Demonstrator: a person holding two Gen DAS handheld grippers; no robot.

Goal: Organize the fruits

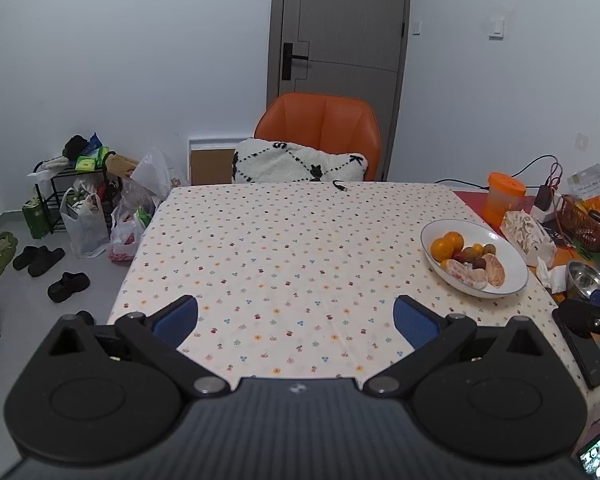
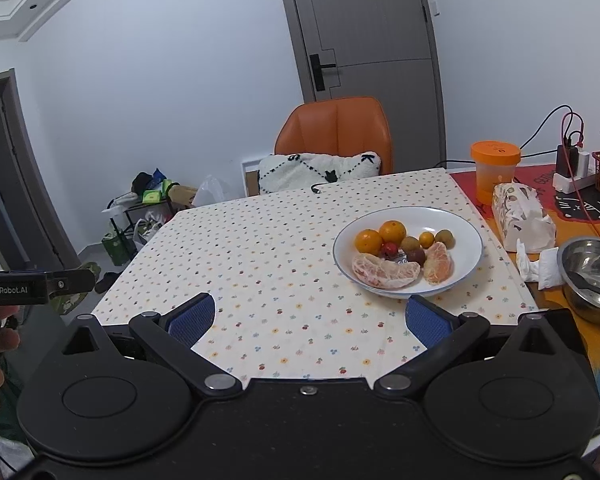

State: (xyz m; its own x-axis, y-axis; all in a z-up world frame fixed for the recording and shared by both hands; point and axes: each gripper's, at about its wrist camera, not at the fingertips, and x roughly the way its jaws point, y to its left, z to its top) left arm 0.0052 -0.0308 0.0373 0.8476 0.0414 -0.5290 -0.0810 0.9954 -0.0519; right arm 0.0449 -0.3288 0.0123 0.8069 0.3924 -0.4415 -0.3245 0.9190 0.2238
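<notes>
All fruit sits on the plate, both my grippers spread empty before it: sorted, or awaiting sorting.

Ahead of the left claw the desk lies bare to its far edge. The plate sits just ahead-right of the right claw; right of it crowd a tissue pack, cup and steel bowl.
</notes>
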